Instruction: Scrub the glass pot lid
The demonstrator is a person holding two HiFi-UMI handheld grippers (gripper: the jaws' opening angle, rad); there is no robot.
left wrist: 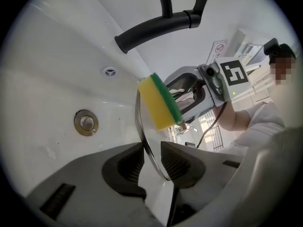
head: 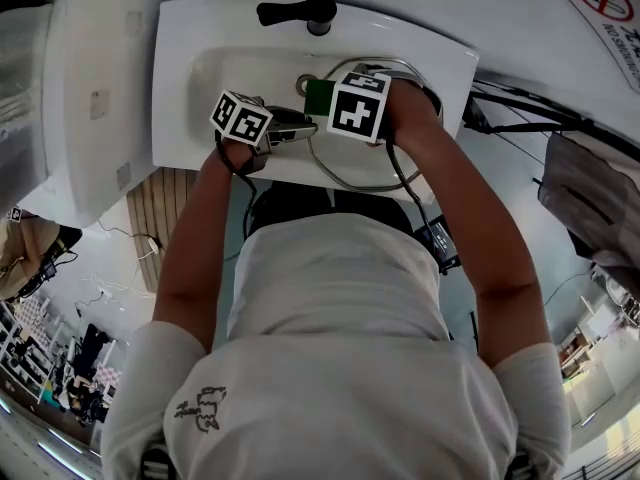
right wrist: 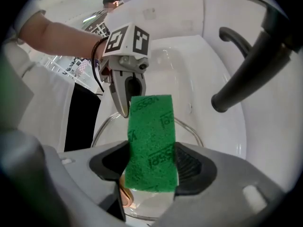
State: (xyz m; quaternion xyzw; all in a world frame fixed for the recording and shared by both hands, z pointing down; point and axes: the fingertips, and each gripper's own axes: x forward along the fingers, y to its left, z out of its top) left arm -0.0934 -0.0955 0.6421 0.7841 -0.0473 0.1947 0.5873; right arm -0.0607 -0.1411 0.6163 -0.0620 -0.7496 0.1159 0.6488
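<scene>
— Where's the glass pot lid [head: 350, 173]?
— Over the white washbasin [head: 430, 53], on the near side of the black faucet [head: 300, 12]. It is held tilted, and its metal rim reaches out to the basin's near edge.
— What holds it?
— The left gripper [left wrist: 151, 161]. Its jaws are nearly together, with the ribbed pads pinching the lid's rim from both sides.
— And the right gripper [right wrist: 150, 167]?
— Its jaws are closed part-way on a sponge [right wrist: 151, 136]. The green scouring side faces its camera and the yellow foam is on the other side. The sponge sticks out past the jaws toward the lid.
— Touching the glass?
— It's right at the lid's far part, just right of the left gripper's tip. I can't tell whether it presses.
— Anything else in the basin?
— The drain [left wrist: 86, 122] at the bottom, left of the lid, and an overflow hole [left wrist: 110, 72] farther up the wall.
</scene>
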